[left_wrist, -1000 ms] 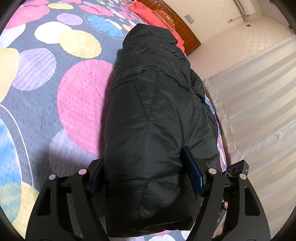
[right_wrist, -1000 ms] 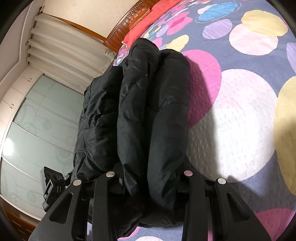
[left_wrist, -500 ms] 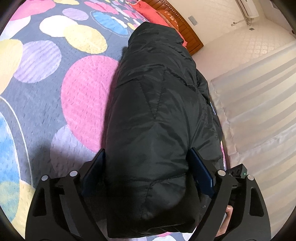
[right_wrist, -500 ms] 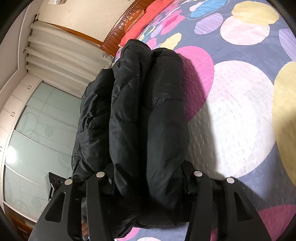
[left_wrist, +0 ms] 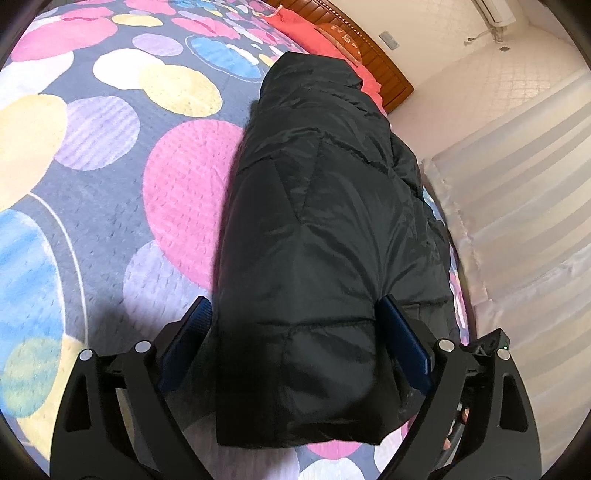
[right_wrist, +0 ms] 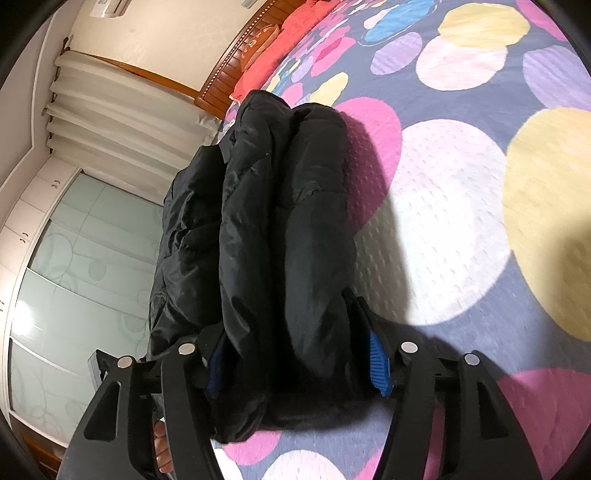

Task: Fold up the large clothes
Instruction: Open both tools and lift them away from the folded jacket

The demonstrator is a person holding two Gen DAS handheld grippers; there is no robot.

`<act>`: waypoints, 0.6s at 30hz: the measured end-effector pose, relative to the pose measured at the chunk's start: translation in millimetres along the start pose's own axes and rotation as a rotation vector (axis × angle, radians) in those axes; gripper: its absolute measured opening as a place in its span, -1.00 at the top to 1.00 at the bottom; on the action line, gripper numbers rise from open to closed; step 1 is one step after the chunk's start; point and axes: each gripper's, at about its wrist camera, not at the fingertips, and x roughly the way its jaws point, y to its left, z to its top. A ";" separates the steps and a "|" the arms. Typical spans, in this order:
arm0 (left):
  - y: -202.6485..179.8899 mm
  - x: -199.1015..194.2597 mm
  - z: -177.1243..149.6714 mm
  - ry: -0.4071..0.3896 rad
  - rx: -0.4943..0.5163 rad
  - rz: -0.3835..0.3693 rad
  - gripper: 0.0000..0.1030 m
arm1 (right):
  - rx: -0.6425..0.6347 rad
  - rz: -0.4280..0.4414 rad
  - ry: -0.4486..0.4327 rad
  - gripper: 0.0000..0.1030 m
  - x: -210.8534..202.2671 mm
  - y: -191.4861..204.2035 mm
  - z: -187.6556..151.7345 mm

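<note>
A black puffer jacket [left_wrist: 314,221] lies folded into a long thick bundle on the spotted bedspread [left_wrist: 92,221], near the bed's edge. My left gripper [left_wrist: 294,306] straddles its near end. The jaws stand wide, with the left pad [left_wrist: 192,332] a little off the fabric and the right pad [left_wrist: 402,343] beside it. In the right wrist view the same jacket [right_wrist: 280,221] shows as several stacked folds. My right gripper [right_wrist: 284,321] straddles that end too. Its jaws are opening, the jacket is between them, and both blue pads [right_wrist: 376,362] are uncovered.
Red pillows [left_wrist: 314,29] and a wooden headboard [left_wrist: 380,62] lie at the far end of the bed. Pale curtains [left_wrist: 517,221] hang beside the jacket's side of the bed. A wardrobe with frosted glass doors [right_wrist: 74,277] stands beyond. A hand's fingers [right_wrist: 162,454] show behind my right gripper.
Both grippers have widened around the jacket. The right one was pinching the folds and has let go. The jacket's near end has settled and puffed out.
</note>
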 end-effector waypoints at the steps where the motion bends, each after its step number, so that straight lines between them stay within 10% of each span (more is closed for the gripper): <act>1: -1.5 -1.9 -1.4 -0.002 0.006 0.008 -0.77 | 0.005 -0.001 -0.002 -0.21 -3.3 -1.5 -1.4; 10: -29.5 -27.0 -23.7 -0.058 0.138 0.175 -0.77 | -0.013 -0.100 -0.048 -0.28 -40.3 4.6 -24.3; 18: -64.0 -57.3 -49.8 -0.162 0.270 0.340 -0.78 | -0.241 -0.408 -0.154 -0.41 -76.6 56.9 -56.3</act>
